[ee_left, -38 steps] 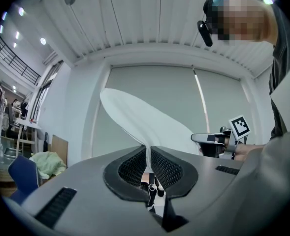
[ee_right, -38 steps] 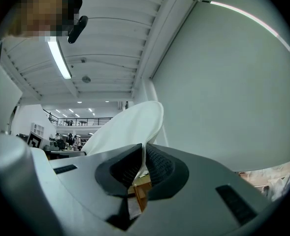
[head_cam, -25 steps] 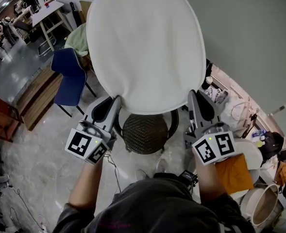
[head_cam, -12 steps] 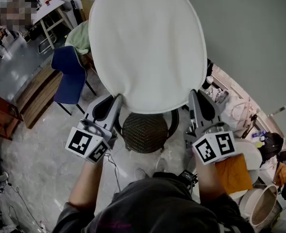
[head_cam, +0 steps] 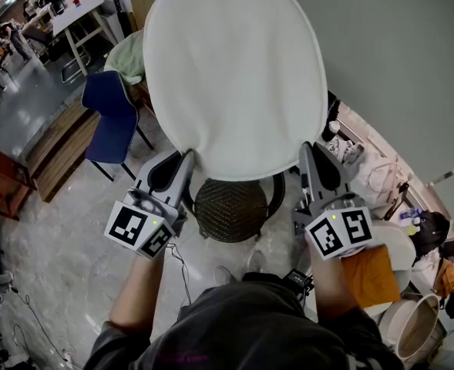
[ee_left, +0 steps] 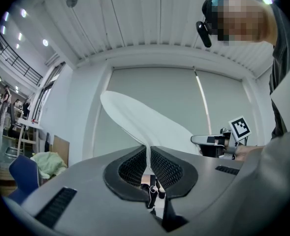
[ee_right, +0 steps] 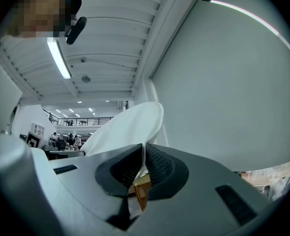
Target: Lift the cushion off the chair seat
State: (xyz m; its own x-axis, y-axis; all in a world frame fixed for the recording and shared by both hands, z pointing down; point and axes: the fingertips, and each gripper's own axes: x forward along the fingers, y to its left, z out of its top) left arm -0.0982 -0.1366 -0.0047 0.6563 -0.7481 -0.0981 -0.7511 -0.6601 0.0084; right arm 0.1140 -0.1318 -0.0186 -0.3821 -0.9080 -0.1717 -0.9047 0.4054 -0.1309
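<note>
The round white cushion (head_cam: pixel 234 75) hangs in the air, held flat and high above the chair. My left gripper (head_cam: pixel 186 159) is shut on the cushion's near left edge, and my right gripper (head_cam: pixel 304 151) is shut on its near right edge. In the left gripper view the thin cushion (ee_left: pixel 145 127) runs out from between the pads; the right gripper view shows the cushion (ee_right: pixel 127 127) pinched the same way. Below, the dark woven chair seat (head_cam: pixel 230 210) shows bare between the two grippers.
A blue chair (head_cam: pixel 107 126) stands on the floor at the left, with a light green cloth (head_cam: pixel 126 60) behind it. Cluttered items, an orange cloth (head_cam: pixel 373 276) and a basket (head_cam: pixel 415 326) lie at the right. A grey wall (head_cam: pixel 396 68) fills the upper right.
</note>
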